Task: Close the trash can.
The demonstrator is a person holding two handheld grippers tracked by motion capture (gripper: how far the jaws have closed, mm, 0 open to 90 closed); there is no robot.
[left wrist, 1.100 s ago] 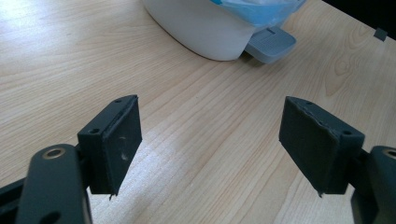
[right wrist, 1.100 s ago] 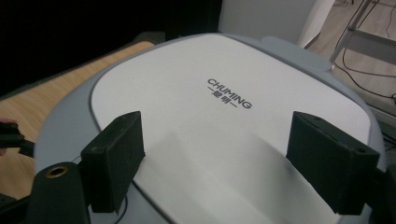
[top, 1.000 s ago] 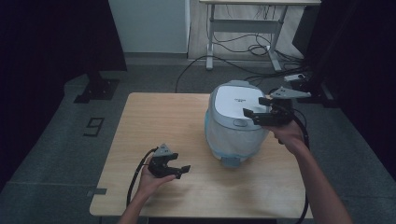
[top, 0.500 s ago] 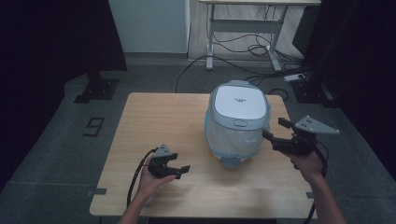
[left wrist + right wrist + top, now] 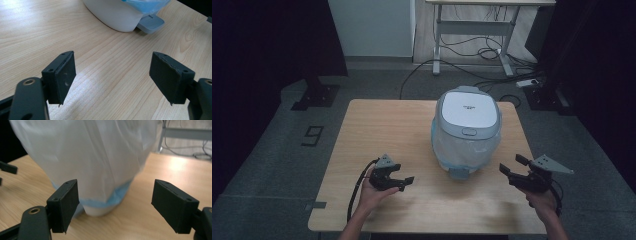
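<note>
The rice cooker (image 5: 467, 127) stands just ahead-left of the right gripper (image 5: 513, 166) — nearer than the left gripper (image 5: 405, 182); both grippers are released, holding nothing.

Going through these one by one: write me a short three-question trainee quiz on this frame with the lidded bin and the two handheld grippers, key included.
1. True or false: the right gripper is clamped on the white pedal bin.
2. What lines the bin under its lid? A) a translucent bag with a blue edge B) a brown paper sack C) nothing
3. Which part of the bin sticks out at its base toward the person?

Key
1. False: in the right gripper view its jaws stand apart with nothing between them, short of the bin.
2. A, the bag liner.
3. The grey foot pedal, seen beyond the open left gripper on the wooden table.
</note>
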